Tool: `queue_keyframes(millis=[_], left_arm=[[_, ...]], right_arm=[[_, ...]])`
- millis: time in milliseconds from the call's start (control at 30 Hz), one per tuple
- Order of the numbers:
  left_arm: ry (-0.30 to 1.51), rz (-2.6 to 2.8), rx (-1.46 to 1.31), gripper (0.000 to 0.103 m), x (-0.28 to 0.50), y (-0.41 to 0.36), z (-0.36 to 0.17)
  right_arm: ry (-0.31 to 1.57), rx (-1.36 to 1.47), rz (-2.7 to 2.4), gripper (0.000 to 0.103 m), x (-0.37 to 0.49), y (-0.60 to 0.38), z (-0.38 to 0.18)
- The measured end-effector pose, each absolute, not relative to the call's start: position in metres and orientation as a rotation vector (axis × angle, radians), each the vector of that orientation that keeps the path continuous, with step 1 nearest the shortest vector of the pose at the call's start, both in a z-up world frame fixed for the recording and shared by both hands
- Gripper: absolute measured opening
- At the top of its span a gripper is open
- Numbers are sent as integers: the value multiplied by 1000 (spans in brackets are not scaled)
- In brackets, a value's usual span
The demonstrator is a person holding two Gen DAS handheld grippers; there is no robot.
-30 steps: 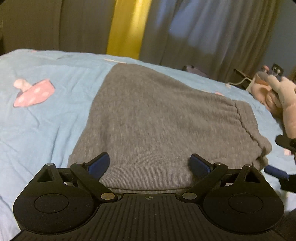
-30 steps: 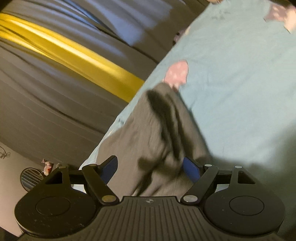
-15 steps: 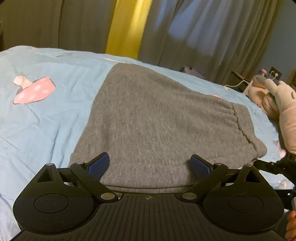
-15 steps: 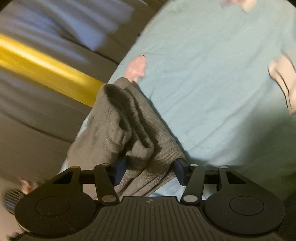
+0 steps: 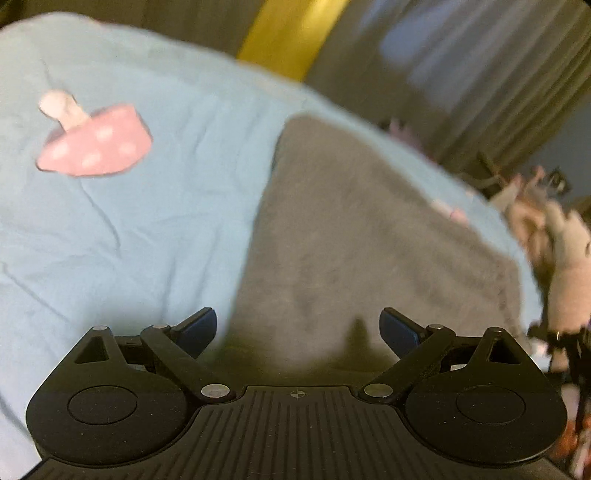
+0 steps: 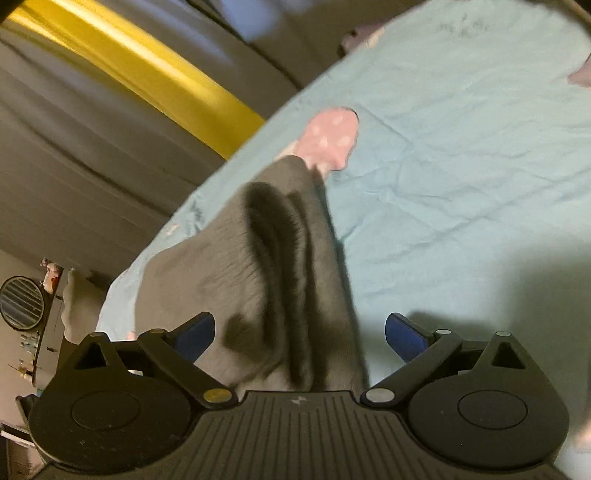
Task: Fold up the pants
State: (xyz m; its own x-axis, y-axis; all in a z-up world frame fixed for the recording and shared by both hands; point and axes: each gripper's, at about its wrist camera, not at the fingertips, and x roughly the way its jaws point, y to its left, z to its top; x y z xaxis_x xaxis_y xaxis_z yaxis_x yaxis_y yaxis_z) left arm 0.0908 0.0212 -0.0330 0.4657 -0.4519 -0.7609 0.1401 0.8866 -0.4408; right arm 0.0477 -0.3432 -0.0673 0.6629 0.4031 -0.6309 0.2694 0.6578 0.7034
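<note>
Grey knit pants (image 5: 369, 240) lie folded flat on a light blue bedsheet (image 5: 129, 229). My left gripper (image 5: 298, 328) is open, its blue pads wide apart just above the near edge of the pants, holding nothing. In the right wrist view the pants (image 6: 258, 280) lie as a layered stack with dark folds running away from me. My right gripper (image 6: 299, 332) is open, its pads on either side of the near end of the stack, not pinching it.
A pink mushroom print (image 5: 96, 144) marks the sheet left of the pants; it also shows in the right wrist view (image 6: 332, 140). Grey and yellow curtains (image 5: 295, 33) hang behind the bed. A plush toy (image 5: 565, 251) lies at the right edge.
My right gripper has opened and let go of the pants' edge it pinched half a second ago. My left gripper has shifted left and tilted; it stays open.
</note>
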Motion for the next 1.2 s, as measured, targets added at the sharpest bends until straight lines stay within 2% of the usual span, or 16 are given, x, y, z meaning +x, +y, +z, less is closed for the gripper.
queue_keyframes(millis=[133, 267, 567, 633, 733, 800, 900, 1000, 1100, 1200], left_arm=[[1069, -478, -272, 99, 119, 19, -41], [1074, -522, -227, 100, 148, -1, -37], [1037, -525, -114, 102, 172, -46, -50], [1026, -522, -112, 102, 170, -48, -51], [1014, -530, -116, 102, 169, -46, -52], [1010, -525, -110, 102, 167, -46, -51], [1007, -514, -84, 101, 165, -49, -50], [985, -523, -103, 90, 162, -47, -46], [981, -527, -92, 90, 163, -48, -47], [983, -523, -83, 88, 166, -51, -48]], right_arm=[[893, 963, 180, 99, 79, -352, -94], [901, 954, 311, 99, 105, -339, -97], [945, 809, 355, 99, 133, -311, -96], [937, 801, 348, 96, 130, -310, -95], [921, 772, 322, 88, 125, -306, -93], [920, 754, 309, 79, 123, -307, -91], [929, 734, 307, 72, 121, -304, -86], [949, 732, 300, 76, 124, -304, -83], [953, 735, 297, 87, 130, -298, -85], [957, 725, 286, 91, 135, -290, -85]])
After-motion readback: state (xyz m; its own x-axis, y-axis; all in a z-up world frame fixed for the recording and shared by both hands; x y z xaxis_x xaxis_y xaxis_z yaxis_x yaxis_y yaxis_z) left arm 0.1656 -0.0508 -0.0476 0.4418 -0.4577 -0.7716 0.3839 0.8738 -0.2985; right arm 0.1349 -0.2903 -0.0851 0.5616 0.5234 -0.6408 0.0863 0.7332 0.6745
